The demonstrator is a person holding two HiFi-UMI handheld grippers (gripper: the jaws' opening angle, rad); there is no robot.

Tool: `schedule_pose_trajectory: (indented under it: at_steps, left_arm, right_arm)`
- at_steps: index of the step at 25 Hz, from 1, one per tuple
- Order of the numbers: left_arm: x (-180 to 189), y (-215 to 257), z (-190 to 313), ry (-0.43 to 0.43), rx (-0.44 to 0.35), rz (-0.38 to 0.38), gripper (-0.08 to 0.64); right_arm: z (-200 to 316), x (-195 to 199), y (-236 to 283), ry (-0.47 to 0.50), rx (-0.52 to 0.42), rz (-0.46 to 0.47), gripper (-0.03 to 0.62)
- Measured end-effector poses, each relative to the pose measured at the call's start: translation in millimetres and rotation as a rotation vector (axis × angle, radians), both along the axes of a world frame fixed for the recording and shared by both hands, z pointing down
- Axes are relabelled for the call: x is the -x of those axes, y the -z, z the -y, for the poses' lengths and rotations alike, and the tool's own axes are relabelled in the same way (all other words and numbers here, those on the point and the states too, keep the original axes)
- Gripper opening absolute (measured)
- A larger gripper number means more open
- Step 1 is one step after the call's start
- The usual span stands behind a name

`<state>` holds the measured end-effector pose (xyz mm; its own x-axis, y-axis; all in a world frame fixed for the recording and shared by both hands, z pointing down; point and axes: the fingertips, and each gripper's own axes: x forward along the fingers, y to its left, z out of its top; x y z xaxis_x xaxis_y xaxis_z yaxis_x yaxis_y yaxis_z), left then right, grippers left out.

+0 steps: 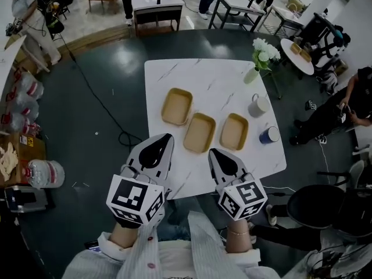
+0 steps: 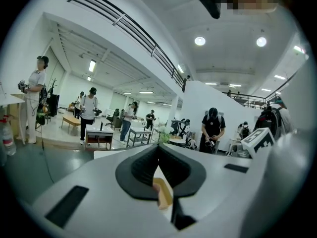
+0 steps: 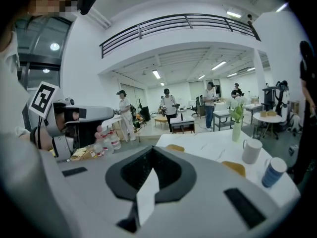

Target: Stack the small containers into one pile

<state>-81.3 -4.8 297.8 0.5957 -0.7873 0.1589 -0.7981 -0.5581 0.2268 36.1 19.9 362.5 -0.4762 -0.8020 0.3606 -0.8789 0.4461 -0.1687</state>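
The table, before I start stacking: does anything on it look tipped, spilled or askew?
Nothing stands out. The left container, middle container and right container lie open side up in a slanted row on the table, none stacked. The mug, blue cup and flower vase stand upright.

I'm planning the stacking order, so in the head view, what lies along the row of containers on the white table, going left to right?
left tan container → middle tan container → right tan container → blue cup
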Motion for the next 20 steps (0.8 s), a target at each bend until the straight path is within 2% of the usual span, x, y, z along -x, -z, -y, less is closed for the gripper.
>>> schedule_pose_trajectory:
  at_steps: [14, 20]
  left_arm:
    - [-45, -10, 88, 0.147, 0.047, 0.064, 0.017]
    - [-49, -27, 103, 0.167, 0.094, 0.094, 0.017]
  right_arm:
    - [105, -38, -10, 0.208, 0.039, 0.015, 0.011]
    - [123, -48, -15, 0.227, 0.057, 0.02, 0.011]
